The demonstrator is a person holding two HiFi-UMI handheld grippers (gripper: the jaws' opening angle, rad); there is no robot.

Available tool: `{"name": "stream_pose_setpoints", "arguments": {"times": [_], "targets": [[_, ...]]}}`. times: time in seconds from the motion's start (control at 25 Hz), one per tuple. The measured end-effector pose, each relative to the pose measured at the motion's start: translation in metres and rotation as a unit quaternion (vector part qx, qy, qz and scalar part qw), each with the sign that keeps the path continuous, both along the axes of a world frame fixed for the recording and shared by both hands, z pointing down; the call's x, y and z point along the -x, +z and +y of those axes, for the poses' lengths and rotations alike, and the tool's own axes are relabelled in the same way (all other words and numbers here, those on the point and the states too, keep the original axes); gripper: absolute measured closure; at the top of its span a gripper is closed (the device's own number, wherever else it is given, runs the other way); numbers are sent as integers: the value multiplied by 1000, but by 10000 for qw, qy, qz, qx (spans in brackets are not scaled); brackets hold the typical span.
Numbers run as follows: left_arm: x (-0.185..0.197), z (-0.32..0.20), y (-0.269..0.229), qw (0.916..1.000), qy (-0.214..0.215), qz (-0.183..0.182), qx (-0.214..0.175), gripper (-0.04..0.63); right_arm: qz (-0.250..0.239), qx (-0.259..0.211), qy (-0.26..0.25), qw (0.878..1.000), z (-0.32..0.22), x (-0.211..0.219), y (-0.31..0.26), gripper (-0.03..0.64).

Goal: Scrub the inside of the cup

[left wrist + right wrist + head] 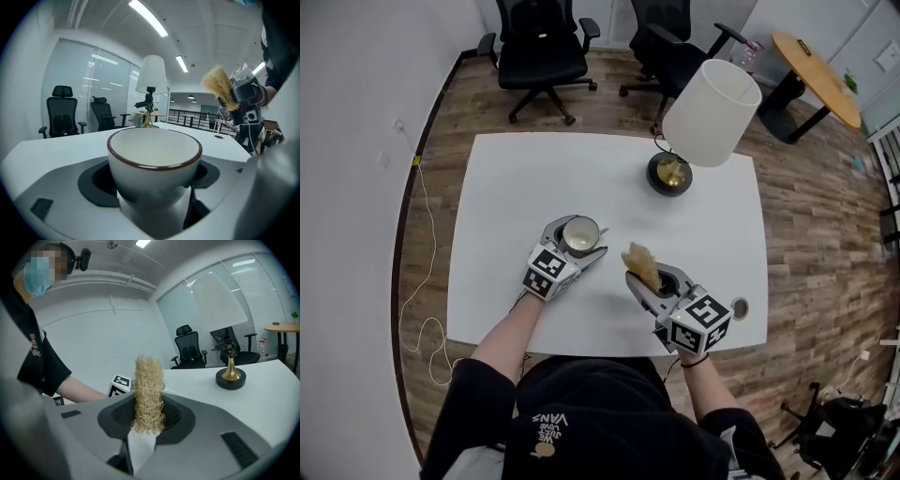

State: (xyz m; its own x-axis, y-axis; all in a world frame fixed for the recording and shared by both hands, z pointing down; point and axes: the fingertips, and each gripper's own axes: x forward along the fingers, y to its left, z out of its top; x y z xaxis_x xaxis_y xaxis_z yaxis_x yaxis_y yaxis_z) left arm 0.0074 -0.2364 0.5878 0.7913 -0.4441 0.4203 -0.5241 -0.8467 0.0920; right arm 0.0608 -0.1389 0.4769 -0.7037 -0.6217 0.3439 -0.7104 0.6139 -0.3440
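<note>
- The cup (578,232) stands upright, mouth up, between the left gripper's (580,238) jaws. They press on its white sides from both flanks, so the grip looks firm.
- In the left gripper view the cup (154,159) fills the space just ahead of the jaws. Its inside shows plain and pale below the dark red rim, with no foam, water or scrubber in it.
- I cannot tell whether the cup's foot rests on the table (534,178) or is just off it.
- The scrubber (640,264), a tuft of straw-coloured fibre, is pinched in the right gripper (649,281). The jaws are closed tight on its lower end and the bushy part sticks up beyond the tips.
- The right gripper view confirms it: the scrubber (148,394) stands straight between the jaws, with a white strip hanging under it.
- From the left gripper, the scrubber (218,86) sits off to the right and above rim level, well apart from the cup and touching nothing.
- By my reading, both tools are in hand and lined up, but scrubbing has not begun.
- Left to do: bring the scrubber over the mouth, lower it in, then work it round the wall and bottom.
- Beyond both grippers stands a lamp (705,122), clear of the action.
</note>
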Motion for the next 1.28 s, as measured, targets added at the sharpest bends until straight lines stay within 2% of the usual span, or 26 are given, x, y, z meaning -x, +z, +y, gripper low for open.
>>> {"name": "stream_pose_setpoints", "arguments": {"times": [0.32, 0.44, 0.6, 0.84, 1.28], "targets": [[-4, 3, 0, 9997, 209, -74, -39, 179, -78, -40, -38, 10000, 0, 5, -5, 523], [-1, 5, 0, 9997, 198, -167, 36, 178, -120, -46, -44, 9999, 2, 7, -6, 523], [6, 6, -4, 9995, 194, -249, -52, 178, -180, -71, -50, 9998, 3, 11, -8, 523], [18, 11, -29, 9997, 195, -11, -150, 178, -234, -149, -39, 9996, 2, 15, -12, 523], [33, 38, -113, 9952, 113, 604, -759, 179, -328, -248, 43, 9991, 1, 13, -25, 523]]}}
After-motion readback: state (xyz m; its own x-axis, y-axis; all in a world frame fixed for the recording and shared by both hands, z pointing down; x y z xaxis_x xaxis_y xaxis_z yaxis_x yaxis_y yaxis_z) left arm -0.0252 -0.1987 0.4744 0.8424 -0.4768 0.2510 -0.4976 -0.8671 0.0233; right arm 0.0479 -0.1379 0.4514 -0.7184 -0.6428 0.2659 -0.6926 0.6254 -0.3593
